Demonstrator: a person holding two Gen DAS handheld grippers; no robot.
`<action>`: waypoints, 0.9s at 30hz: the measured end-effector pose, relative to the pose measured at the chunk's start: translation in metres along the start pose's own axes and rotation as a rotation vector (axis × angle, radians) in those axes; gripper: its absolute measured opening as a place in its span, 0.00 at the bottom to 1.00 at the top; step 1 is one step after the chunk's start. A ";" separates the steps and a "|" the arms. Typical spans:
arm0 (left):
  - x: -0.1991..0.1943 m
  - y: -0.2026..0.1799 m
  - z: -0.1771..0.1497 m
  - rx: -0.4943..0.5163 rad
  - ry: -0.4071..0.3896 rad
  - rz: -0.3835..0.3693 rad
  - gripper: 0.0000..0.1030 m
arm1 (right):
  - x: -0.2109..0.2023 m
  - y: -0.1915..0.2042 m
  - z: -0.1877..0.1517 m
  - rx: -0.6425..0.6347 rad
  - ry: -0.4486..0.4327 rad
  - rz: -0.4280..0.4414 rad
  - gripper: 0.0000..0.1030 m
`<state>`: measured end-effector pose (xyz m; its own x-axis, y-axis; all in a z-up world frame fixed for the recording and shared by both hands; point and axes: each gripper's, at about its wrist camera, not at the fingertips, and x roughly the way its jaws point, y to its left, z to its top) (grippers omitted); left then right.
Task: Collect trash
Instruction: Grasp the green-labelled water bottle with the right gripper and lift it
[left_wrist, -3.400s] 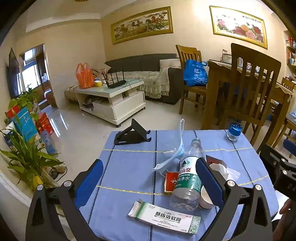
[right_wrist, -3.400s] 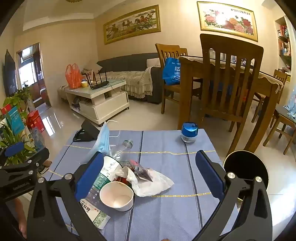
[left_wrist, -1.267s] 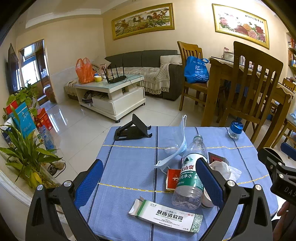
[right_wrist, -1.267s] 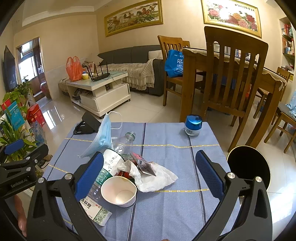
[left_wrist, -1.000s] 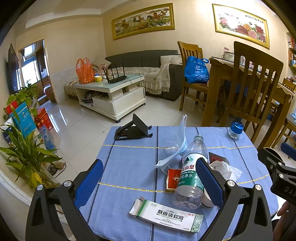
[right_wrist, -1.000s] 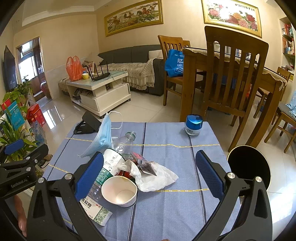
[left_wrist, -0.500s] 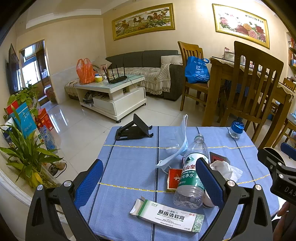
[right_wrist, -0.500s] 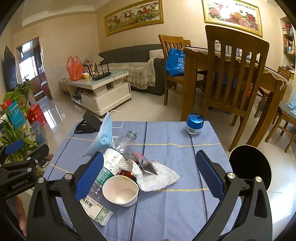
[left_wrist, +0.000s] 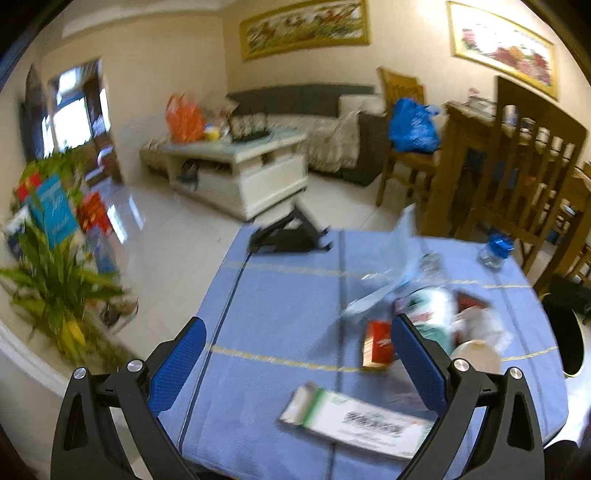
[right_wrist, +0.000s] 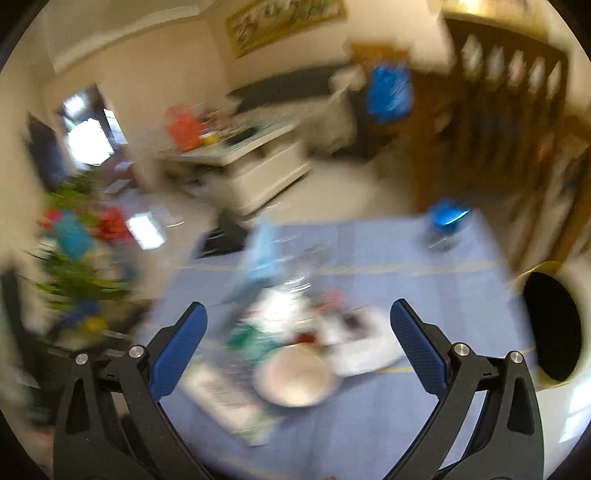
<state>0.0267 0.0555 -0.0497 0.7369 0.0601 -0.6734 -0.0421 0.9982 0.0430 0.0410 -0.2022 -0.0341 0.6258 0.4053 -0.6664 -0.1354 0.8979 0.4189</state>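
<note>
Holding both claws wide and empty, you are hovering: left claw left of the paper cup, right claw above it. Light, crushable; I'd be pinching its rim gently.

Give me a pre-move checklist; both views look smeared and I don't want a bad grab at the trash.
1. Left claw open, empty: ok.
2. Right claw open, empty: ok.
3. Views sharp enough to aim: not ok, both blurred.
4. Cup between the right claw's fingers: ok.
5. Bin mouth open beside the table: ok.
6. Cup free of the tissue: cannot tell.
</note>
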 end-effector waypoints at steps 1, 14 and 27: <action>0.009 0.010 -0.005 -0.017 0.020 0.016 0.94 | 0.012 0.001 0.005 0.031 0.061 0.052 0.95; 0.050 0.088 -0.032 -0.137 0.110 0.078 0.94 | 0.135 -0.003 0.026 0.231 0.385 -0.003 0.94; 0.056 0.093 -0.036 -0.148 0.117 0.054 0.94 | 0.185 -0.020 0.006 0.236 0.500 -0.098 0.70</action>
<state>0.0393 0.1515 -0.1101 0.6478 0.1049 -0.7546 -0.1843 0.9826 -0.0216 0.1643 -0.1462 -0.1623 0.1785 0.4060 -0.8963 0.1166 0.8957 0.4290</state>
